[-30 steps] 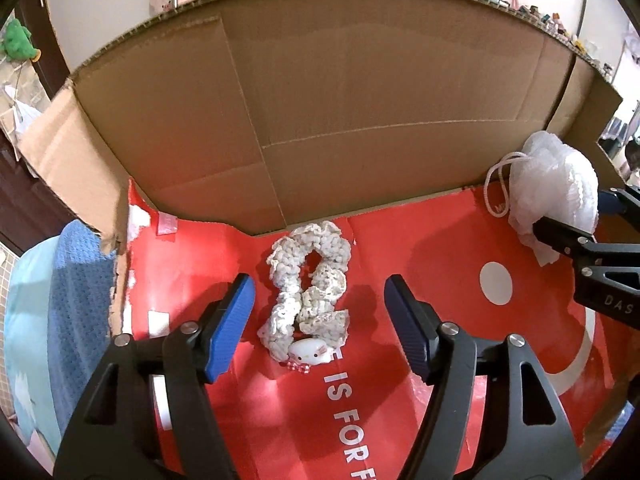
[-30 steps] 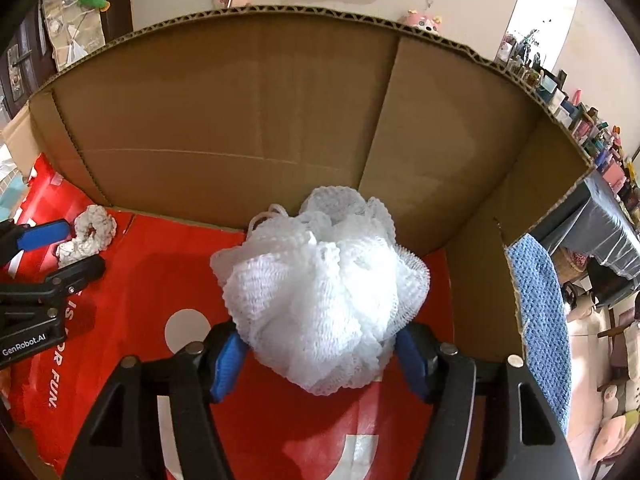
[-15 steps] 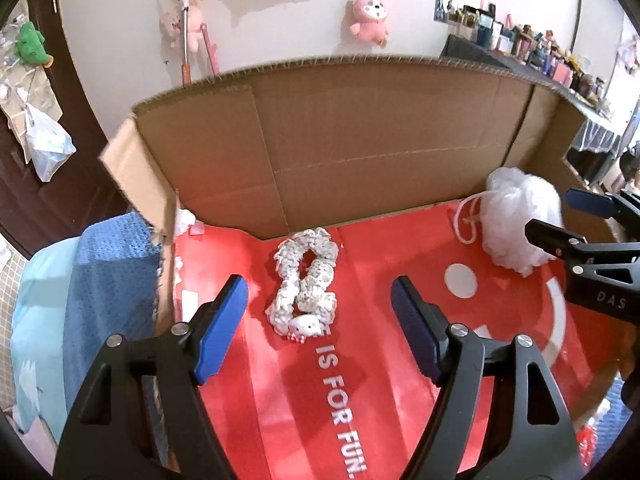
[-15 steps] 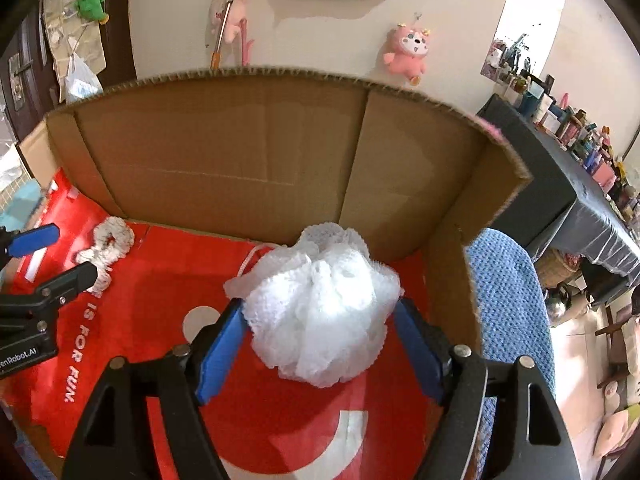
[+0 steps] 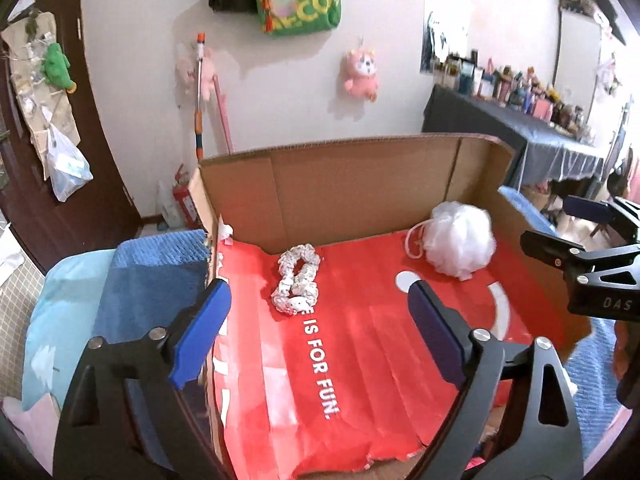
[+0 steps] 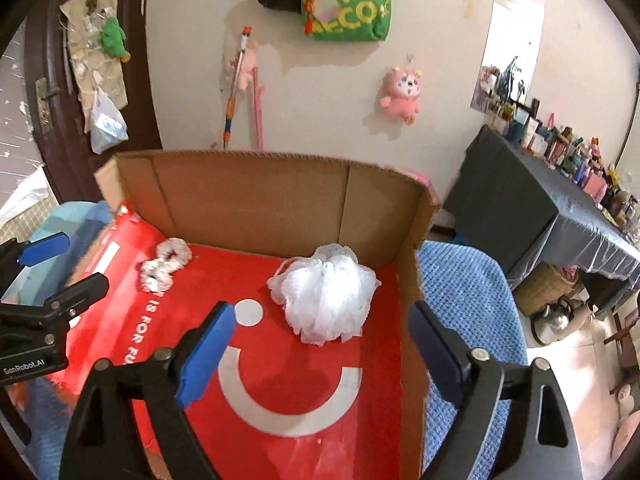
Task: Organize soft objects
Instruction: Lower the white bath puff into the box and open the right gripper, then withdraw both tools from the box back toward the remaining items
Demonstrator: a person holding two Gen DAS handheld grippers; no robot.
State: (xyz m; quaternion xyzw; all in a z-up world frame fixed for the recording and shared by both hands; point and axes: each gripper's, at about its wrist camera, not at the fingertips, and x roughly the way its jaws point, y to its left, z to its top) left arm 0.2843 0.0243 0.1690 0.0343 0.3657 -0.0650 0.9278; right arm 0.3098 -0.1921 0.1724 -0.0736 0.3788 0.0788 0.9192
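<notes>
In the left wrist view the left gripper (image 5: pixel 316 328) has empty jaws that have just been opening and now stand wide apart, above the near part of the open brown cardboard box (image 5: pixel 348 184) with its red printed paper lining. The white crocheted scrunchie chain with a small white charm (image 5: pixel 297 284) lies on that lining ahead of the jaws, in line with the gap between them and a little toward the left blue pad, its long axis running from the box's back wall toward the camera. The white mesh bath pouf with a cord loop (image 5: pixel 458 244) sits in the box's far right corner, well to the right of these jaws. In the right wrist view the right gripper (image 6: pixel 320 344) likewise has jaws that have just been opening, spread wide with nothing between them; the pouf rests on the lining ahead of the gap, near the box's right wall, so the right hand is the nearer one to it, and the scrunchie chain lies beside the box's left wall, nearer the left gripper
</notes>
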